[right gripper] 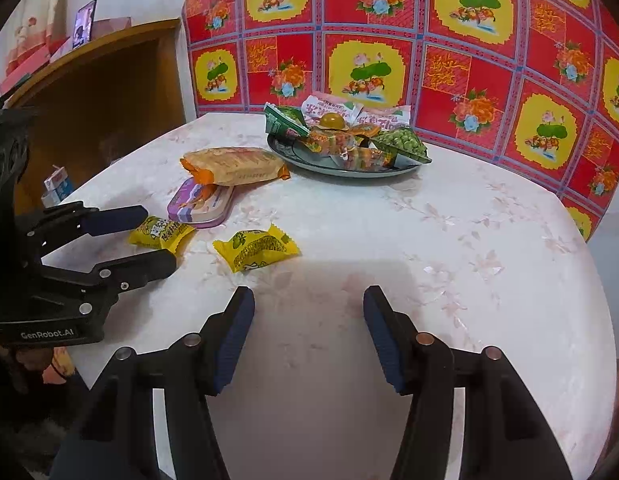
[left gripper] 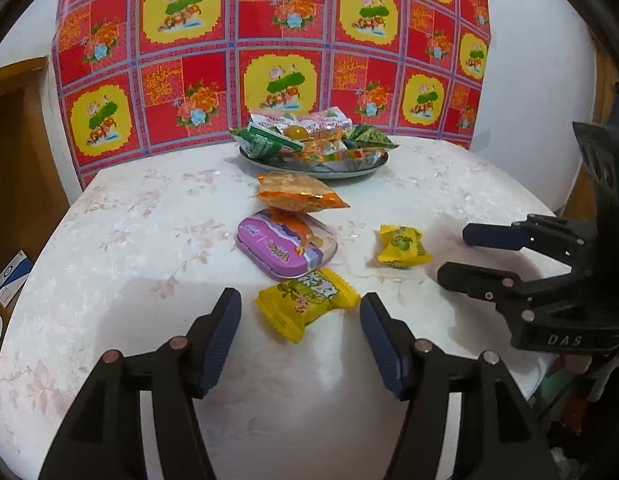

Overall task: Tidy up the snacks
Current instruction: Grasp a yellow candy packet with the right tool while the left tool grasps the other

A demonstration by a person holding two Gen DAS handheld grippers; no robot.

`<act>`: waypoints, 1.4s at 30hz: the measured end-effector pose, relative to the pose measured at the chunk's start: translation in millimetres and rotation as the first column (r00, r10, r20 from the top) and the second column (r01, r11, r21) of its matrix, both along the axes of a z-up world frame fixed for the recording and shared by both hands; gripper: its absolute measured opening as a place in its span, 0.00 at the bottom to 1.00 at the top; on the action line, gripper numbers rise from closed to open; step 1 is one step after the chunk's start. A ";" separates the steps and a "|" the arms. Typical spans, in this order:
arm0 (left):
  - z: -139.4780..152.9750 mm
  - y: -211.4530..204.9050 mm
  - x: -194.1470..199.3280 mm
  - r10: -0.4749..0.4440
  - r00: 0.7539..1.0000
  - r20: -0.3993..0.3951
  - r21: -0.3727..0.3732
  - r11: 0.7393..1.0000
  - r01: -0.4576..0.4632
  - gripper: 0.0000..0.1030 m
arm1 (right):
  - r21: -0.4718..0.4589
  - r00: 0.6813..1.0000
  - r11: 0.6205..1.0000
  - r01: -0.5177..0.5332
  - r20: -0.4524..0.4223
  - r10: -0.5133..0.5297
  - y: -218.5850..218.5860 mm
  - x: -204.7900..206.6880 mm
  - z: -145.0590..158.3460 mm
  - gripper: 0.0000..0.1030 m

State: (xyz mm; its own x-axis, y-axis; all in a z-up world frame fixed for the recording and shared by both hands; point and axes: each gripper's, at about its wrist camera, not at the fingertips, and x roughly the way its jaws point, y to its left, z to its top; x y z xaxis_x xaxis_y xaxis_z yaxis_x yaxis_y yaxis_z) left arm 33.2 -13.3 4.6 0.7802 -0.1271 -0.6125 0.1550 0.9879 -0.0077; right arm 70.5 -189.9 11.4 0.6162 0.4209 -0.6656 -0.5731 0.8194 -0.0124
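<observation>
yellow candy packet lies on the white floral tablecloth, just in front of the purple tin, between the spread blue pads of the left gripper; pads flank it, neither pressing it. nothing gripped. second yellow packet sits to the right of the tin, apart from it. orange wafer pack leans on the tin's far edge. beyond the tin, near the red patterned cloth, a plate heaped with wrapped snacks. right gripper hangs over bare tablecloth, well right of the tin, jaws parted, empty, touching nothing.
</observation>
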 end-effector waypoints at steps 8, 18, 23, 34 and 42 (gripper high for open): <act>1.0 4.2 -1.3 0.015 1.000 0.006 -0.044 0.999 -0.015 0.63 | -0.001 0.999 0.999 0.038 0.005 -0.038 1.9 -2.5 1.5 0.57; 11.6 19.4 -4.5 -0.018 0.999 -0.045 -0.214 0.977 0.008 0.52 | 0.001 0.999 0.999 0.035 0.007 -0.035 1.2 -4.5 1.6 0.57; 10.2 7.8 7.7 0.018 0.997 -0.072 -0.136 0.990 -0.028 0.52 | 0.002 0.999 0.999 0.036 0.007 -0.036 1.0 -4.5 1.7 0.57; 8.5 20.6 -6.8 0.100 0.993 -0.060 -0.149 0.983 -0.108 0.33 | 0.071 0.992 0.992 -0.109 -0.053 0.113 -1.5 0.3 9.8 0.57; 8.7 24.5 -16.9 0.022 0.998 -0.066 -0.236 0.971 -0.037 0.38 | -0.040 0.972 0.979 -0.199 -0.137 0.192 29.6 33.9 15.2 0.61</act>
State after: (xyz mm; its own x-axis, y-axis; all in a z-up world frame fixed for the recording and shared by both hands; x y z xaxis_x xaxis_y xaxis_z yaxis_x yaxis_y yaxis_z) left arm 16.3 11.2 13.2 0.7472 -0.2519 -0.6150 0.1177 0.9609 -0.2506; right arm 104.4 -160.3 26.6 0.4309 0.4862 -0.7602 -0.7213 0.6918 0.0337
